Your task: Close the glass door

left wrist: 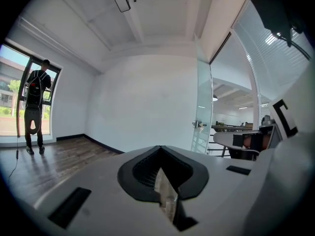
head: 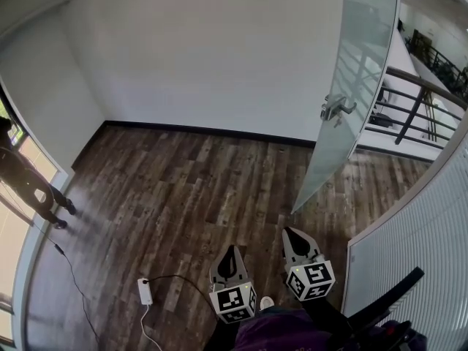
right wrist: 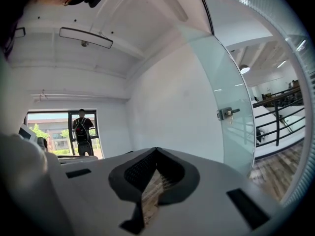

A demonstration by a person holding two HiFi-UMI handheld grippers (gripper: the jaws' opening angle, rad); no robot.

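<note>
The frosted glass door [head: 351, 72] stands open at the upper right, swung into the room, with its metal handle [head: 336, 108] at mid height. Both grippers are low in the head view, well short of the door and pointing toward it. My left gripper [head: 231, 248] is shut and empty, with the right gripper [head: 290, 231] beside it, also shut and holding nothing. In the left gripper view the door [left wrist: 204, 107] and its handle [left wrist: 198, 124] lie ahead to the right of the shut jaws [left wrist: 160, 147]. The right gripper view shows the door [right wrist: 226, 97] and handle [right wrist: 225, 113] right of its jaws [right wrist: 156, 149].
A person [head: 29, 178] stands by the window at the far left. A white power strip [head: 145, 291] with a cable lies on the wood floor near my feet. A ribbed white wall [head: 417, 254] bounds the right, and a dark railing [head: 417, 101] runs beyond the doorway.
</note>
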